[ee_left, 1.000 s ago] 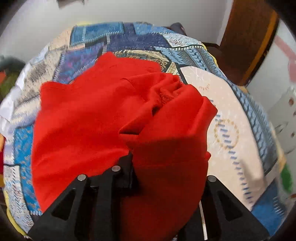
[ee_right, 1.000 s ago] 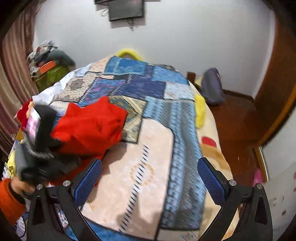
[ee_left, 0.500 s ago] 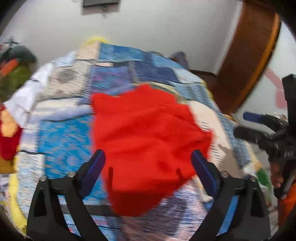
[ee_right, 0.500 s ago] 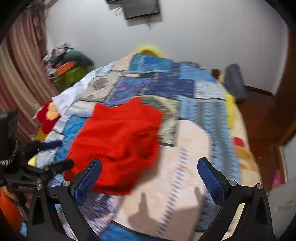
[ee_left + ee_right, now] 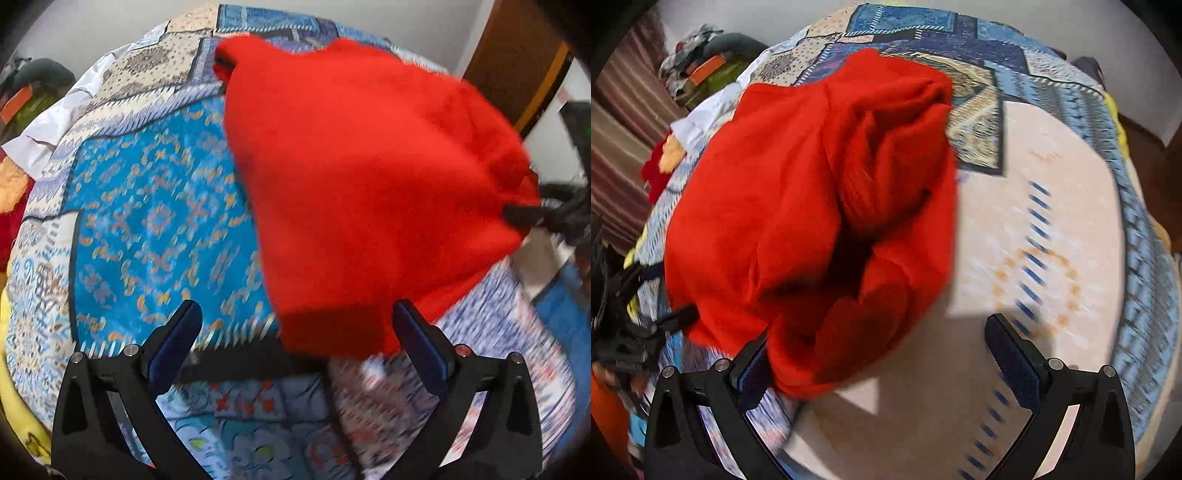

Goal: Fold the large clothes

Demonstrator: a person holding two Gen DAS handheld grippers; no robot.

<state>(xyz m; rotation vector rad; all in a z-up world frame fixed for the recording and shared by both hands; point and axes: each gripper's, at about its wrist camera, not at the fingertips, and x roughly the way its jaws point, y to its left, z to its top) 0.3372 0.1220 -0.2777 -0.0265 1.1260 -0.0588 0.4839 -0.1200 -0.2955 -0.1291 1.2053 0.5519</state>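
One red garment point(image 5: 369, 177) lies heaped on the quilt point(image 5: 147, 206), bunched rather than flat, with deep folds and a dark hollow showing in the right wrist view point(image 5: 812, 206). Half a second ago both cameras stood farther back and the cloth filled only the middle of each view; now both have come in low and close, and it takes up much of each picture. A second ago the left gripper point(image 5: 295, 328) was clamped on a hanging fold of it; since then it has let go, and its jaws stand wide apart, the near hem of the garment lying between the two blue pads point(image 5: 421, 343) without either pad pressing it. The right gripper point(image 5: 882, 347) has jaws wide apart as well; the garment's near edge overlaps its left pad point(image 5: 750, 365), though whether they touch I cannot tell. In the left view the right gripper's dark tip point(image 5: 528, 218) now sits against the garment's far right edge, where earlier it hung well off to the side. Both pictures are smeared with motion. Beyond the quilt, a white cloth point(image 5: 701, 118) and a clutter pile point(image 5: 701, 70) sit at the left, and a brown door point(image 5: 517, 62) stands at the right.
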